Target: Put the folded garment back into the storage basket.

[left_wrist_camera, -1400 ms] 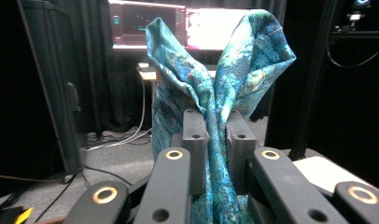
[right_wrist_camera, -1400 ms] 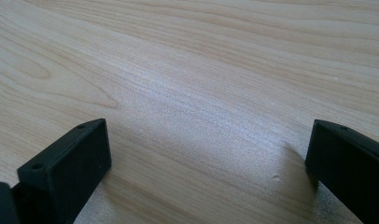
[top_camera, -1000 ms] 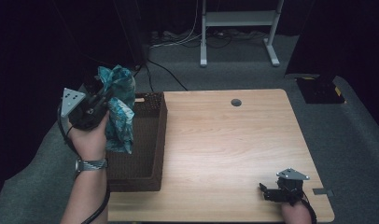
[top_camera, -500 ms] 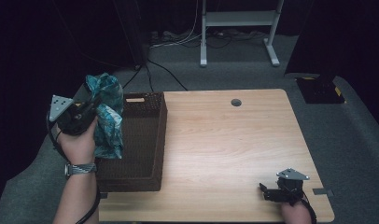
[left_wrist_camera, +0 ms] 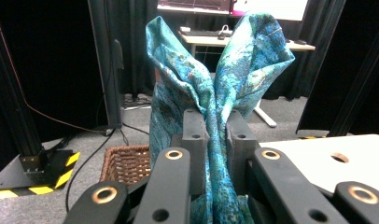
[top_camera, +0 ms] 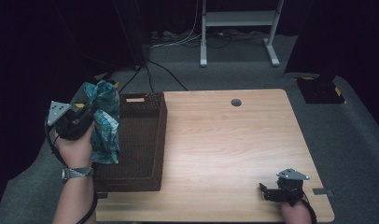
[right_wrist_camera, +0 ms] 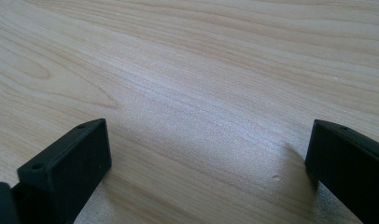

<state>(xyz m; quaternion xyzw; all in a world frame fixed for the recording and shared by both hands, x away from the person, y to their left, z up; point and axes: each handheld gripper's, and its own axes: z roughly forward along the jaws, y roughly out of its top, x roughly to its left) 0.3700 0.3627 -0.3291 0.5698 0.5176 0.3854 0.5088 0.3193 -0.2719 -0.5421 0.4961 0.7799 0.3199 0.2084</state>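
Left gripper [top_camera: 87, 112], jaws clenched on teal cloth [top_camera: 103, 123], now lower beside basket [top_camera: 141, 140]; right gripper [top_camera: 267, 192] jaws wide.

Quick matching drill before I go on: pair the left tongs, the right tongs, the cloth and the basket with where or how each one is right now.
Things:
1. left tongs
2. right tongs
3. teal cloth
4. dark wicker basket

States:
A. stands on the left end of the wooden table
B. open, low over bare wood at the table's near right corner
C. hangs bunched, off the basket's left side
D. shut on fabric, raised off the table's left edge

Pairs: 1-D, 2-B, 3-C, 4-A
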